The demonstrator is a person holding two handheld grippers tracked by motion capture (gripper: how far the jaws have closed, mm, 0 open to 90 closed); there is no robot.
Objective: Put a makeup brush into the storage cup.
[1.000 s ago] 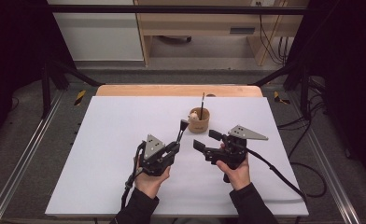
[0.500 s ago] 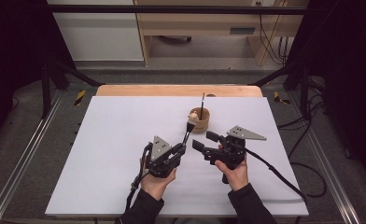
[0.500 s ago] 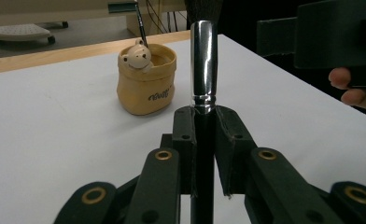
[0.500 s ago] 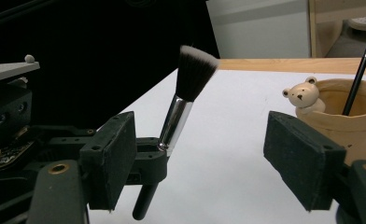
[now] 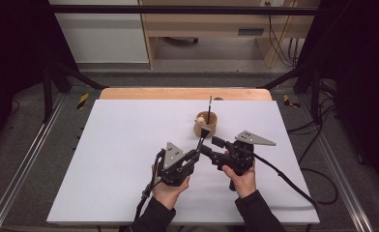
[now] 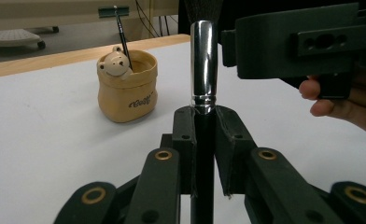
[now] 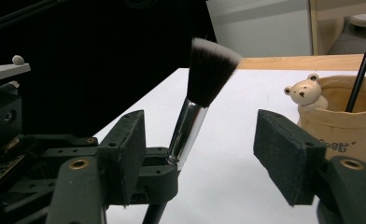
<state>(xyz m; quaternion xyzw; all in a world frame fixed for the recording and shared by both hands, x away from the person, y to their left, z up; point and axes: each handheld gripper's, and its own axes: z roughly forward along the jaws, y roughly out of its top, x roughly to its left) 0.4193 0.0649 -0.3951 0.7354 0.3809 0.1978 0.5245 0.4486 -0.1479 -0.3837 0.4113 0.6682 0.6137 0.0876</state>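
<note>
My left gripper is shut on the black handle of a makeup brush, which stands up and leans toward the far right. The left gripper view shows its silver ferrule rising from the closed jaws. In the right gripper view the dark, white-tipped bristle head stands between the wide-apart jaws of my right gripper, which is open and touches nothing. In the high view the right gripper is just right of the brush. A tan bear pot behind them holds a thin black brush.
The white tabletop stretches bare to the left and front. A wooden strip runs along its far edge. Metal frame rails flank the table. The right gripper's cable trails off to the right.
My left gripper has carried the brush to the right, up to the right gripper's open jaws. The right gripper has barely moved.
</note>
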